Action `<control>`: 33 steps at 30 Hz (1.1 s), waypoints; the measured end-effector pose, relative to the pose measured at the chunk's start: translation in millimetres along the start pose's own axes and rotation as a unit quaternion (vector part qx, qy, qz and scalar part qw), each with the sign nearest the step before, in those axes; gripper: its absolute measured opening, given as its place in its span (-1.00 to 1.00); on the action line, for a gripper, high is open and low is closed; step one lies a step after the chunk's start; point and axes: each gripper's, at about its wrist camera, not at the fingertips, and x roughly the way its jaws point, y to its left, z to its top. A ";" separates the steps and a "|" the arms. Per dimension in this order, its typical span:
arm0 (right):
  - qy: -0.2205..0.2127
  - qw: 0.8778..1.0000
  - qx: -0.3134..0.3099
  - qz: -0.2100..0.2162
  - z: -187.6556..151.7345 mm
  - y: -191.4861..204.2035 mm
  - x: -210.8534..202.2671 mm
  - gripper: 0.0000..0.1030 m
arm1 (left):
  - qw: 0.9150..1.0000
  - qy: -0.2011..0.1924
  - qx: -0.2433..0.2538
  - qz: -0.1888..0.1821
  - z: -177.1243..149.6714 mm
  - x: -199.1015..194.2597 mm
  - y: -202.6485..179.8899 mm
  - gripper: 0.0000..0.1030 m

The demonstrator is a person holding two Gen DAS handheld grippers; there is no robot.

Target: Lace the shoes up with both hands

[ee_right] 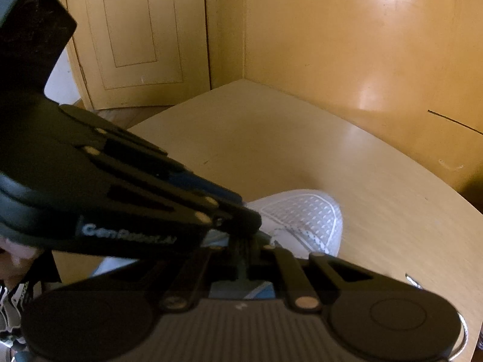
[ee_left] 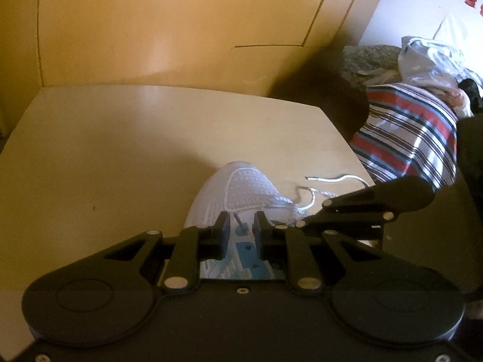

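White mesh shoe (ee_left: 238, 190) sitting near the front right corner of a pale wooden table (ee_left: 120, 150), toe pointing away from both cameras; blue pattern showing on its tongue area. The white lace (ee_left: 305, 199) is trailing loose off the shoe's right side, its tip lying on the tabletop near the edge.

Left gripper (ee_left: 240, 221) is hovering over the lacing area with its jaws apart — a thin dark piece is showing in the gap, touched by neither pad. Right gripper (ee_right: 243, 252) is sitting just beside it, over the same part of the shoe; in its own view the jaws are nearly together, but what lies between them is dark and blurred, so I cannot tell whether they are clamping anything. In the left view the right gripper is reaching in from the right, tip at the lace.

Tabletop is bare apart from the shoe and lace. Yellow wooden panels (ee_left: 181, 24) are rising behind the table, and a panelled door (ee_right: 135, 30) is standing off to the left. To the right — a striped cloth (ee_left: 407, 132) and a heap of bags and fabric (ee_left: 428, 60) against a white wall.
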 end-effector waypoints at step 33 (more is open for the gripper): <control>-0.020 0.998 0.034 -0.053 -21.6 -19.4 -63.1 0.05 | 0.967 -0.206 -0.035 0.146 50.8 -144.8 107.3 -1.00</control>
